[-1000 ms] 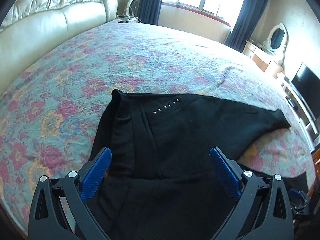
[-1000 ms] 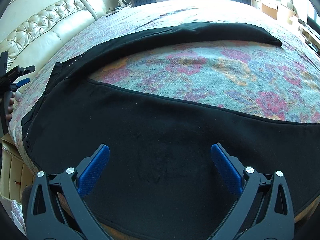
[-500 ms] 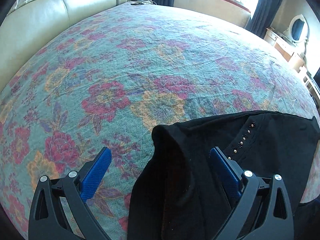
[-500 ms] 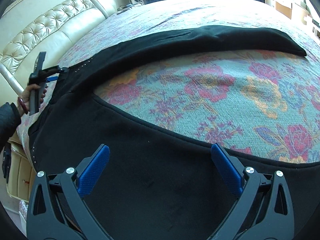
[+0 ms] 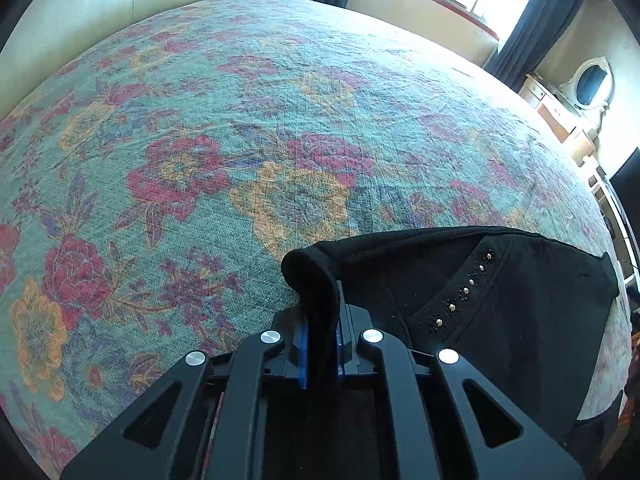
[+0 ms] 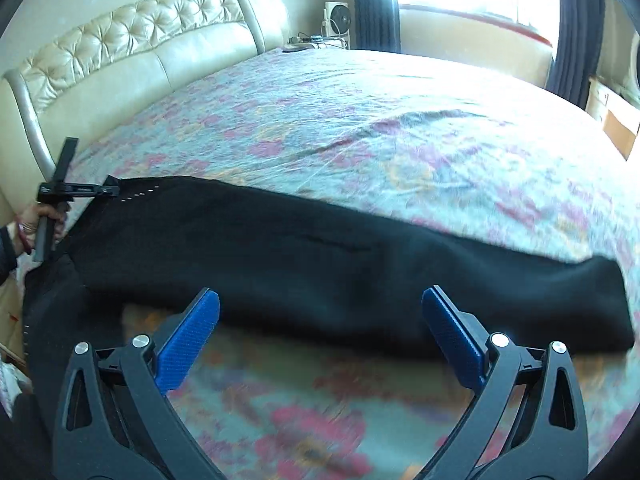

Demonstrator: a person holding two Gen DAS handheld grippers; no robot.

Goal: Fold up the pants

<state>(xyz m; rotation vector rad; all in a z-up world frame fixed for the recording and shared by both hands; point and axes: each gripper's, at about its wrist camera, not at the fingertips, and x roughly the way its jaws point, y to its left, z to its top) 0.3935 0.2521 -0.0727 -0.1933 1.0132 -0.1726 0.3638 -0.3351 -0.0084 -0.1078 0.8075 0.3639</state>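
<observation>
The black pants point(image 6: 320, 264) lie across the floral bed, one leg stretched to the right. In the left wrist view my left gripper point(image 5: 320, 344) is shut on the waistband corner point(image 5: 316, 280) of the pants point(image 5: 500, 320), beside a row of metal studs point(image 5: 464, 292). In the right wrist view my left gripper point(image 6: 96, 190) shows at the far left, holding that corner. My right gripper point(image 6: 320, 332) is open and empty above the bedspread, just in front of the stretched leg.
The floral bedspread point(image 5: 240, 140) covers a wide bed. A cream tufted headboard point(image 6: 140, 48) runs along the left. A fan point(image 6: 338, 18) and dark curtains point(image 6: 376, 4) stand at the back. A dresser with an oval mirror point(image 5: 592, 80) stands at the right.
My left gripper has closed on the waistband corner. My right gripper has moved forward past the near leg, to just in front of the far leg.
</observation>
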